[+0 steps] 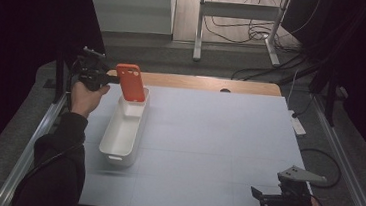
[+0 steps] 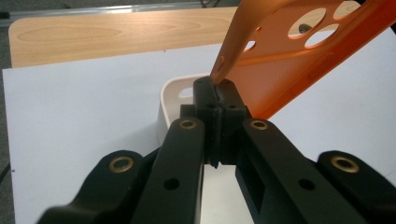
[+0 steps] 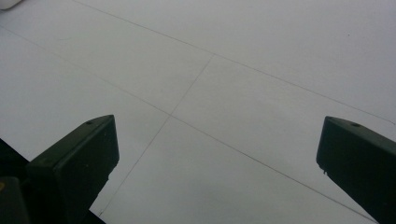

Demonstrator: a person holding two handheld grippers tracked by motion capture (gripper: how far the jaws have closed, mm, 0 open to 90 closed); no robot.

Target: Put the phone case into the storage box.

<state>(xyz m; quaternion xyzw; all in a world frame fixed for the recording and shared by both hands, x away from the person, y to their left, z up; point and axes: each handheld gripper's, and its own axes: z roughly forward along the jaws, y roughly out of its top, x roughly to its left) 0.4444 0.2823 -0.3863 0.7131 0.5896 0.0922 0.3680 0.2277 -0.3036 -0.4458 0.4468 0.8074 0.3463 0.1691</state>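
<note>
An orange phone case (image 1: 131,82) with round camera holes hangs tilted over the far end of a long white bin (image 1: 123,133). My left gripper (image 1: 109,78) is shut on the case's edge; in the left gripper view the case (image 2: 303,60) rises from the closed tips of that gripper (image 2: 217,88), with the bin's rim (image 2: 169,93) just behind them. My right gripper (image 1: 260,196) rests low at the table's near right corner. In the right gripper view it (image 3: 217,149) stands open over bare white table, nothing between its jaws.
The white table sheet (image 1: 208,135) ends in a wooden strip (image 1: 198,82) at the far edge. Metal rails run along both table sides. Behind the table stand a desk frame (image 1: 238,22) and cables on the floor.
</note>
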